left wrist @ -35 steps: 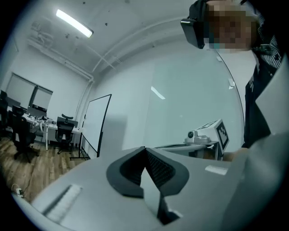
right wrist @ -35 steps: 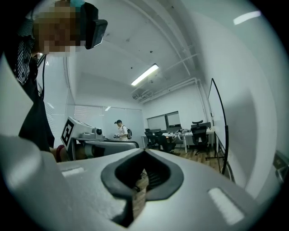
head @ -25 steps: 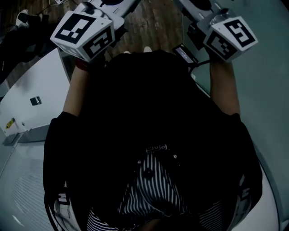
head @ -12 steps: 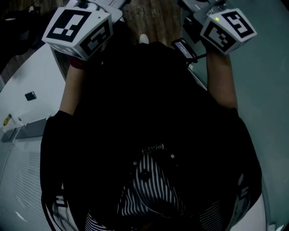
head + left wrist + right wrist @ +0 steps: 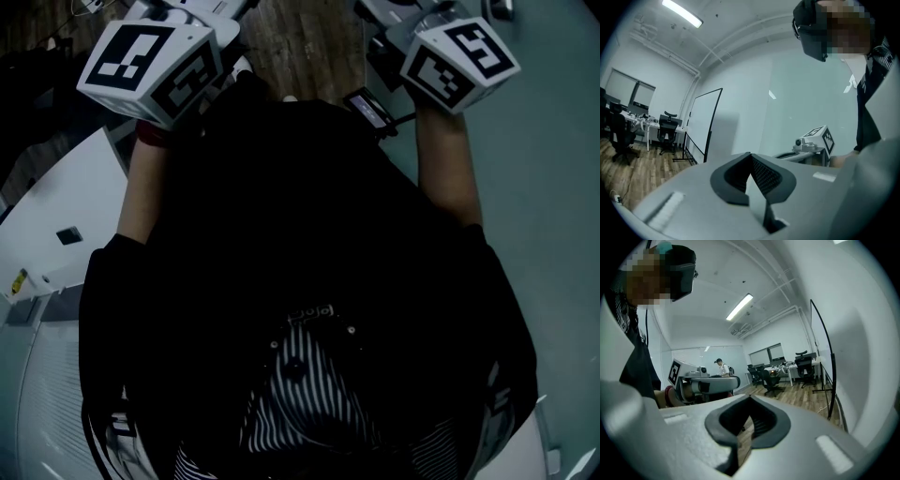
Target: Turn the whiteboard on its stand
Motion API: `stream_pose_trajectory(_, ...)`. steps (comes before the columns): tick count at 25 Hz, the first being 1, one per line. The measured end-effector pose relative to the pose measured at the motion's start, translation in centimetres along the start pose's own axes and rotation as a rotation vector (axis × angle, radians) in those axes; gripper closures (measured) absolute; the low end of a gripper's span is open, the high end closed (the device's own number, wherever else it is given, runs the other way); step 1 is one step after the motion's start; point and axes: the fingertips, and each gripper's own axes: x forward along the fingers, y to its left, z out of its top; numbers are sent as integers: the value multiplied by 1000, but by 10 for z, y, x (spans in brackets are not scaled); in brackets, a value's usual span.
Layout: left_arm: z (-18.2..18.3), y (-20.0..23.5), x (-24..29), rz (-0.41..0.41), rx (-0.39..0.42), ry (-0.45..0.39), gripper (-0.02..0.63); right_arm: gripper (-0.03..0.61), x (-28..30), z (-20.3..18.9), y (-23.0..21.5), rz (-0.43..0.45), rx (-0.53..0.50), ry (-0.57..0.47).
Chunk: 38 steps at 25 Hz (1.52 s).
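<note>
The whiteboard [image 5: 704, 125] is a white panel in a black frame on a floor stand. It stands some way off, at the left in the left gripper view. In the right gripper view the whiteboard [image 5: 824, 357] is edge-on at the right. My left gripper [image 5: 750, 154] is shut on nothing and points at the pale wall right of the board. My right gripper [image 5: 750, 397] is shut and holds nothing. Both are held up in front of the person's chest, well short of the board. The head view shows only the left marker cube [image 5: 150, 58] and the right marker cube [image 5: 459, 58], not the jaws.
Office chairs and desks [image 5: 665, 133] stand beyond the board on a wooden floor [image 5: 801, 401]. A person [image 5: 723, 367] stands far off. A glass wall [image 5: 806, 103] is on the right. A white cabinet [image 5: 56, 202] is low at my left.
The whiteboard looks a little larger and nearer in both gripper views. Both marker cubes have shifted slightly left and up in the head view. The jaws are unchanged.
</note>
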Motion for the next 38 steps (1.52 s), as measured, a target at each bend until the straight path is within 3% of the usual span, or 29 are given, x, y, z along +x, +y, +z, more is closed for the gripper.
stream_pose_trajectory(8, 62, -19, -21, -88, 62, -16, 611, 577, -10, 55, 32, -48, -6, -69)
stream_pose_trajectory(13, 29, 12, -5, -44, 70, 2, 611, 577, -4, 31, 7, -76, 39, -77)
stream_pose_trajectory(18, -12, 3, 5, -114, 33, 36, 611, 577, -9, 2, -6, -100, 62, -64)
stream_pose_trajectory(22, -4, 9, -10, -136, 29, 52, 611, 577, -8, 27, 3, -116, 25, -83)
stream_pose_trajectory(26, -10, 21, -14, -123, 16, 49, 611, 577, -6, 21, 1, -130, 34, -88)
stream_pose_trajectory(31, 10, 25, -5, -114, 62, 34, 611, 577, -2, 39, -8, -119, 40, -94)
stream_pose_trajectory(38, 21, 3, -26, -95, 67, 28, 611, 577, -14, 57, 15, -88, 29, -125)
